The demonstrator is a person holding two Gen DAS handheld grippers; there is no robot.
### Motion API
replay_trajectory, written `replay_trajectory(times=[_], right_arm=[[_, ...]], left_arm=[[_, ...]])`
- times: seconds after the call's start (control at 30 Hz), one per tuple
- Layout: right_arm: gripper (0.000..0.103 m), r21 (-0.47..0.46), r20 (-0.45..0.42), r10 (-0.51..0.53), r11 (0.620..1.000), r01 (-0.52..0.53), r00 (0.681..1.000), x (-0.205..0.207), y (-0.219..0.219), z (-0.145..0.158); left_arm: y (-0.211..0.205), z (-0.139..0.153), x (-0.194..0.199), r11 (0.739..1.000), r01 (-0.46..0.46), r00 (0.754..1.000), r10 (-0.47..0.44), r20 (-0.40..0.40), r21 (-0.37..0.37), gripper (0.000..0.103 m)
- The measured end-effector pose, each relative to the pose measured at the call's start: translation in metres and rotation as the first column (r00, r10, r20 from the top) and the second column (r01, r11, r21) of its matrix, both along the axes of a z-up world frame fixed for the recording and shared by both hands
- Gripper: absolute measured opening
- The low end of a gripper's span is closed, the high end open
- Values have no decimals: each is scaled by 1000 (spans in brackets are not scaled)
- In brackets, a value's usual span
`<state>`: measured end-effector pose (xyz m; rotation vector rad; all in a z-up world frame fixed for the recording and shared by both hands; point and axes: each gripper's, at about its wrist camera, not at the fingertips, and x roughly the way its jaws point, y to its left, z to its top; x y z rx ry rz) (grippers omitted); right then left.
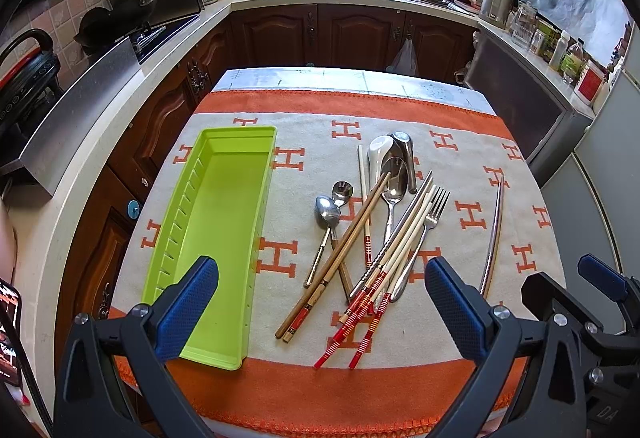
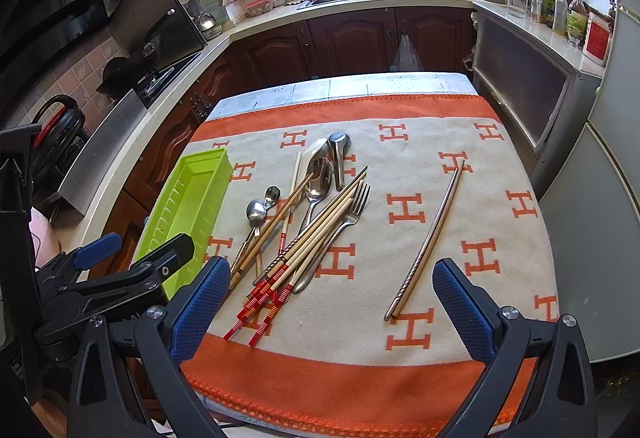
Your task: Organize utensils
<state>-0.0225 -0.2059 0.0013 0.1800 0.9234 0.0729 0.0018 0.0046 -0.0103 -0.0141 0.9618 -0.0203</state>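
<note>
The left gripper [image 1: 322, 308] hangs over the near edge of the table with its blue pads [image 1: 188, 312] spread wide and nothing between them. The right gripper [image 2: 326, 308] hangs beside it in the same way, fingers apart and empty.

Take the green tray [image 1: 256, 222] as the landmark. It lies lengthwise on the orange-and-cream cloth [image 1: 460, 334], empty, with the left gripper's left pad in front of its near end. Just to its right is a tangled heap of utensils: red-tipped chopsticks [image 1: 362, 314] nearest, fanned toward the table edge, with brown wooden chopsticks [image 1: 340, 250] crossing them. A fork [image 1: 430, 220] lies on the heap's far right side. Two small metal spoons [image 1: 334, 204] sit on the side closest to the tray, and a larger metal spoon [image 1: 394, 184] lies beyond them. At the far end of the heap is a white ceramic spoon [image 1: 378, 152], touching a steel spoon [image 1: 402, 146]. Well to the right of the tray, apart from the heap, a pair of metal chopsticks [image 2: 426, 244] lies alone.
</note>
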Motion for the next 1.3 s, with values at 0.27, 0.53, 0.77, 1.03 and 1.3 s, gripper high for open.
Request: replay_trajectory(times=[0.27, 0.53, 0.77, 1.03, 1.3], right_arm=[[103, 0, 0, -1, 1000, 1, 1000, 1, -2, 1], [102, 6, 18, -20, 1000, 20, 1000, -5, 0, 0], [102, 38, 11, -42, 998, 41, 999, 0, -19, 8], [86, 75, -10, -71, 995, 71, 997, 10, -44, 13], [67, 163, -125, -154, 971, 173, 980, 32, -101, -11]], left_arm=[[0, 1, 0, 1000, 3, 1000, -3, 3, 0, 102], [-7, 3, 3, 1000, 18, 1000, -18, 1, 14, 102], [-20, 4, 11, 998, 46, 999, -46, -12, 43, 102], [-51, 3, 26, 988, 149, 988, -147, -56, 41, 102], [-93, -14, 61, 964, 266, 957, -266, -115, -16, 102]])
